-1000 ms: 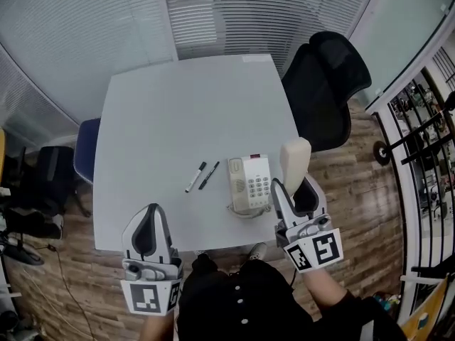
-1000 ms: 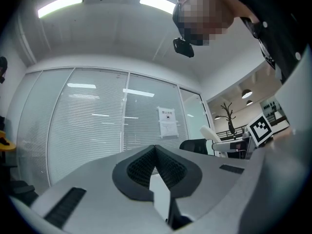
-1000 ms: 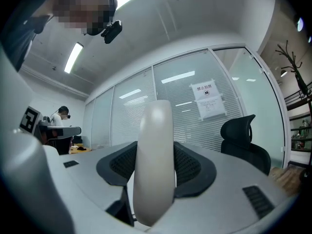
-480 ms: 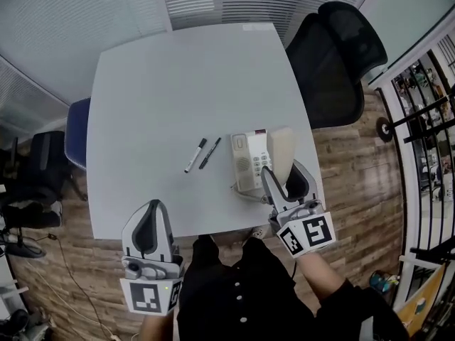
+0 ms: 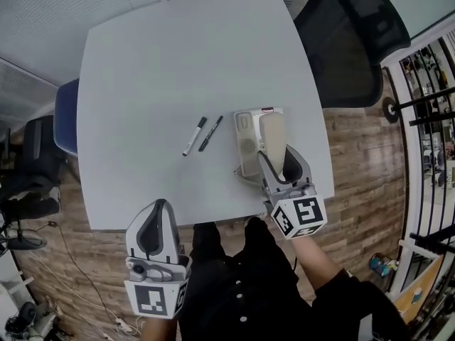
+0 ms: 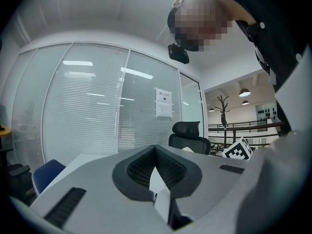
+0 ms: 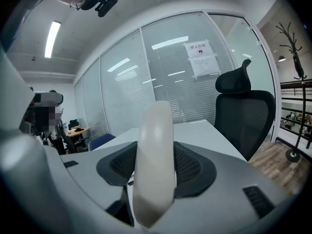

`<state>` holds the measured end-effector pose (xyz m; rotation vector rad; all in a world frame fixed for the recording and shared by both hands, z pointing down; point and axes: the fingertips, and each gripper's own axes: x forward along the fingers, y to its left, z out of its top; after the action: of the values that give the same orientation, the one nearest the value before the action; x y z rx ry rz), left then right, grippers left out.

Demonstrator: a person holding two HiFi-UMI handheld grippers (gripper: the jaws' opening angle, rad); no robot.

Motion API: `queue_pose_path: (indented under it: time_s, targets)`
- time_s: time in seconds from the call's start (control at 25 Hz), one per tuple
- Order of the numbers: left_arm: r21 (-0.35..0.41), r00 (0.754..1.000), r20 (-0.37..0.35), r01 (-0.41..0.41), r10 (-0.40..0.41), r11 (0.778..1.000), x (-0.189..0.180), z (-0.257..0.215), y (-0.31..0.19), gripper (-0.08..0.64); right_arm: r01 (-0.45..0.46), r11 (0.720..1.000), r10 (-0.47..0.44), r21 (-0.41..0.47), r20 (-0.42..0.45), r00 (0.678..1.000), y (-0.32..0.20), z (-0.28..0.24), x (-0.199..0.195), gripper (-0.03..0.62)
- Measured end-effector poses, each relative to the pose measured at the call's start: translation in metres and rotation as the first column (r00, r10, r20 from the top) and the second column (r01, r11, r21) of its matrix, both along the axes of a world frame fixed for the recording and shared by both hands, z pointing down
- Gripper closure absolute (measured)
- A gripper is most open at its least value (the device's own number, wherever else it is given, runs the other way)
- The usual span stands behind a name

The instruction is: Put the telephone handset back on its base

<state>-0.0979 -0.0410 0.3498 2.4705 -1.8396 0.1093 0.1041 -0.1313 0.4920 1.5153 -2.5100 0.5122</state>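
The cream telephone base sits near the white table's right front edge. My right gripper is shut on the cream handset, which lies lengthwise over the right half of the base and hides the keypad; whether it rests on the base I cannot tell. In the right gripper view the handset stands upright between the black pads. My left gripper hovers at the table's front edge, left of the phone, shut with nothing in it. The left gripper shows its pads meeting.
Two black markers lie left of the phone on the table. The phone's cord curls at the base's near end. A black office chair stands at the far right, a blue chair at the left.
My right gripper has carried the handset down and to the left, from beside the base to over its keypad. My left gripper has sunk a little.
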Motion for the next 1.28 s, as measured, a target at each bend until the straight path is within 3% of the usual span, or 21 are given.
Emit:
queue_pose_path:
  time_s: [0.44,0.68,1.28]
  targets:
    - [-0.088,1.000,-0.007,-0.028,0.028,0.996,0.007,0.034,-0.003,0.548,-0.054,0.989,0.048,-0.139,-0.050,0.998,-0.018,0.077,-0.014,0.360]
    - [-0.139,0.999,-0.045,-0.017,0.011,0.990,0.002,0.050,-0.006,0.548,-0.090,0.973,0.070,-0.212,-0.099,0.993,-0.025,0.112,-0.021,0.360]
    - [-0.194,0.998,-0.057,-0.018,0.007,0.981,-0.005,0.071,-0.008,0.548,-0.180,0.946,0.116,-0.268,-0.237,0.964,-0.033,0.147,-0.031,0.360]
